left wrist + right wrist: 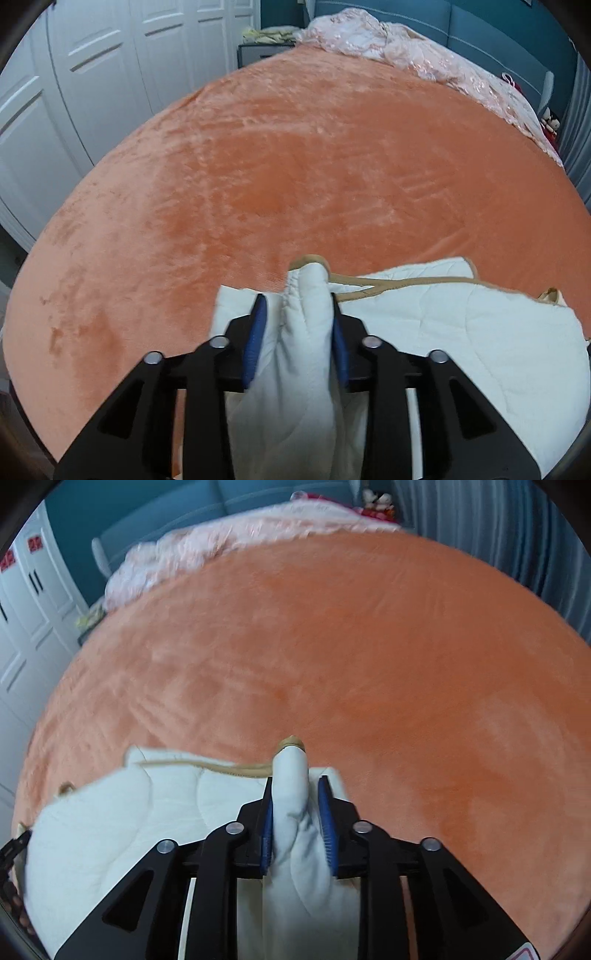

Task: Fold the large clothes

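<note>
Both tongs (297, 301) (297, 782) clamped on white quilt (443, 332) (129, 812), edges cropped.

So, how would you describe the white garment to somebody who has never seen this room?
Find the big bed with the orange plush cover. At its near edge lies the white quilted garment with tan trim, pinched at one end by the left tool and at the other by the right tool. The pink bedding by the headboard is crumpled and shiny.
</note>
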A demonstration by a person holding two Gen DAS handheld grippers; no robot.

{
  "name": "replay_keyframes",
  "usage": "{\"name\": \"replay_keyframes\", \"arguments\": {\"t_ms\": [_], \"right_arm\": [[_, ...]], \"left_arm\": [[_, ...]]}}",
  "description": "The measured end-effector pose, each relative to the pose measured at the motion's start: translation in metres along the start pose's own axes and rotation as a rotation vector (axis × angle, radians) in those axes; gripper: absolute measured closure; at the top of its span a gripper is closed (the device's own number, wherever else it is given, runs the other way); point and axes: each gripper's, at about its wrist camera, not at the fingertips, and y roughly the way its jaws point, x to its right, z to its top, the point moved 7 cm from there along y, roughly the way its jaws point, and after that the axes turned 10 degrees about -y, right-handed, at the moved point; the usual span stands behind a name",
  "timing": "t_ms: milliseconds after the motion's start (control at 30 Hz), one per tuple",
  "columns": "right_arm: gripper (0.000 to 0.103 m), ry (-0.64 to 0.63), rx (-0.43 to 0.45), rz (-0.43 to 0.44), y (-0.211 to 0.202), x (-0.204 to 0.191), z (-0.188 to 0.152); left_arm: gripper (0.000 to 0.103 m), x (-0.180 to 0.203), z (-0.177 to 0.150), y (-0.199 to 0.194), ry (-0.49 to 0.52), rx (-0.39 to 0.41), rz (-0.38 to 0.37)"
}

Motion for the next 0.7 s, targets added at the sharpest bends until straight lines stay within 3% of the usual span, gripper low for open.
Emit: {"name": "replay_keyframes", "arguments": {"t_ms": [33, 133, 200, 300, 333, 467, 533, 700], "right_arm": [[0.074, 0.016, 0.052, -0.005, -0.018, 0.002, 0.006], [0.073, 0.010, 0.147, 0.027, -0.053, -0.015, 0.022], [0.074, -0.055, 0.107, 0.141, -0.054, -0.055, 0.028], [0.085, -0.205, -0.031, 0.313, -0.031, -0.127, 0.019], [0.089, -0.245, -0.062, 0.343, -0.023, -0.146, 0.014], [0.096, -0.339, -0.167, 0.321, 0.019, -0.182, -0.005], [0.103, -0.322, -0.199, 0.295, 0.039, -0.177, -0.013], [0.103, -0.220, -0.213, 0.358, 0.063, -0.174, -0.029]], "left_arm": [[0.051, -0.003, 0.007, -0.017, -0.012, 0.037, -0.020], [0.051, 0.007, 0.029, -0.056, -0.017, 0.109, -0.073], [0.052, 0.036, 0.035, -0.064, -0.006, 0.073, -0.185], [0.053, 0.095, 0.014, -0.047, 0.084, -0.067, -0.306], [0.057, 0.111, 0.003, -0.038, 0.118, -0.103, -0.314], [0.066, 0.150, -0.040, 0.005, 0.213, -0.192, -0.289], [0.066, 0.153, -0.054, 0.022, 0.223, -0.198, -0.265], [0.066, 0.150, -0.065, 0.042, 0.203, -0.154, -0.283]]}}
